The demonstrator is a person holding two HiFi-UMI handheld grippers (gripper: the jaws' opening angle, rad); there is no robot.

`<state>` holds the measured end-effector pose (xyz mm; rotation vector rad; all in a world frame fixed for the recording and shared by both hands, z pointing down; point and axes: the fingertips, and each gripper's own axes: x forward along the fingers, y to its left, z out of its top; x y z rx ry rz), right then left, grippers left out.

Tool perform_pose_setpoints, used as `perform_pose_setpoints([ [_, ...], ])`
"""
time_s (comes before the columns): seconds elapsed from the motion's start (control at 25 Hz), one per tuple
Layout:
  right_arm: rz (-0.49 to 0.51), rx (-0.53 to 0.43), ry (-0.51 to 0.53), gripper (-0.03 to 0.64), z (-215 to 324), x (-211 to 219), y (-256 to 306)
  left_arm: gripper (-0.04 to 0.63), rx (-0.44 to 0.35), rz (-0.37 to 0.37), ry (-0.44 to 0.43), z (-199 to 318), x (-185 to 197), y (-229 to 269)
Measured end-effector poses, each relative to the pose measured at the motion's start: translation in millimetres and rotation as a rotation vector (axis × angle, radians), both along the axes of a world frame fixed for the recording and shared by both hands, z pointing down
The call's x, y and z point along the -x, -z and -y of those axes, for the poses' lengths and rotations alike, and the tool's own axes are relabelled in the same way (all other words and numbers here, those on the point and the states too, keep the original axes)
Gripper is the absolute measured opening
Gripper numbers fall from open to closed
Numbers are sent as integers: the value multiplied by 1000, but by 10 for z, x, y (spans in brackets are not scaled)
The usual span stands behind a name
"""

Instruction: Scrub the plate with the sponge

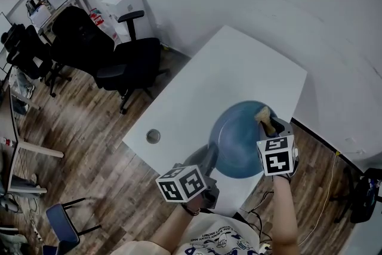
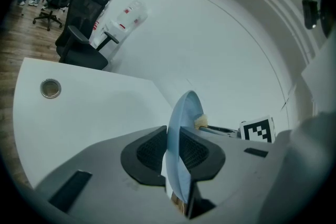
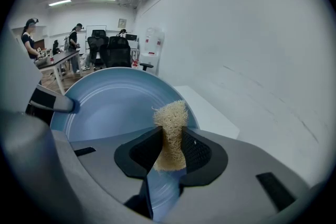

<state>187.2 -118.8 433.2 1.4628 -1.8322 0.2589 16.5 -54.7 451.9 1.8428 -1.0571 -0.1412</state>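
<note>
Holding the blue plate by its left rim, my left gripper has both jaws pinched tight on the edge, keeping it over the near corner of the white table. Further right, my right gripper clamps a tan fibrous sponge between partly closed jaws, its tip at the plate's far right rim.

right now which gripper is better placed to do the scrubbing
Right. The right gripper is shut on the sponge, which sits at the plate face. The left gripper is clamped on the plate's rim, steadying it, so it probably can't scrub.
</note>
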Motion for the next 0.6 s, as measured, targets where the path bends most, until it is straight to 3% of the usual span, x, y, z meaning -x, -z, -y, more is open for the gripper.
perform_pose_setpoints([
  [0.6, 20, 59, 7, 110, -214, 56, -232, 58, 22, -47, 71, 99, 183, -2],
])
